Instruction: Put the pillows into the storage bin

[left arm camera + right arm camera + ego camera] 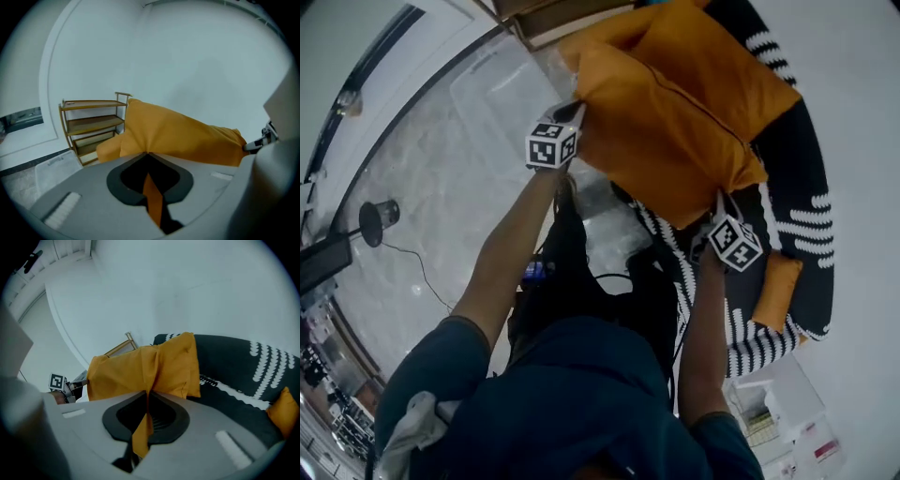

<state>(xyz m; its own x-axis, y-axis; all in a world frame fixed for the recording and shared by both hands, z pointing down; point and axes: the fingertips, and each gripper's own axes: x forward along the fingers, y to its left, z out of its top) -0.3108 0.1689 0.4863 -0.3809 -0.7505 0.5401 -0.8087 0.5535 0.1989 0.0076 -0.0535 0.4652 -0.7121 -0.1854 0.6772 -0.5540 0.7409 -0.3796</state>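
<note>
The person's dark top [581,394] fills the foreground. Beyond it, the left gripper [574,112] and right gripper [720,202] each pinch an edge of the orange pillow [675,103], which hangs between them beside the clear storage bin [487,75] (apparently open-topped). Both pinches should hold until the pillow sits squarely over it.

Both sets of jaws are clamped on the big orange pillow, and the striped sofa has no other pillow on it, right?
Not quite. The left gripper and right gripper do clamp the big orange pillow, but the striped sofa has another pillow on it: a small orange pillow, seen in the head view.
</note>
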